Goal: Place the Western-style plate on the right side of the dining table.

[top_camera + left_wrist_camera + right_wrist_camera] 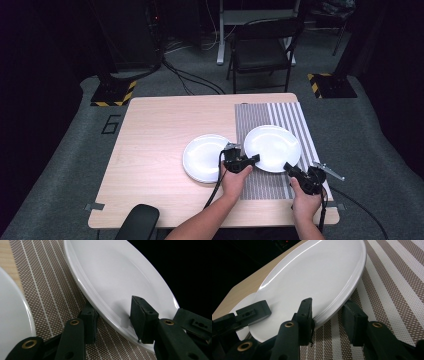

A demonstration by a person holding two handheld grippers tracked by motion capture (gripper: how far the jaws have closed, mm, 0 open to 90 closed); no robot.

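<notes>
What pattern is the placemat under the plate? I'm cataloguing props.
Brown-and-white stripes on the placemat, best in the right gripper view.

a light wooden table (160,130) stands on grey carpet (60,165) in a dark room. a black folding chair (262,50) sits at 12 o'clock beyond it, a white desk frame (222,30) behind. black stand bases with yellow-black tape lie at 10 o'clock (112,93) and 2 o'clock (331,85). cables (190,80) trail across the floor.

Two white plates: left plate (206,157), right plate (273,148). One striped placemat (280,120), right half of one wooden table (165,125). Two grippers: left gripper (256,159), right gripper (288,167).
</notes>
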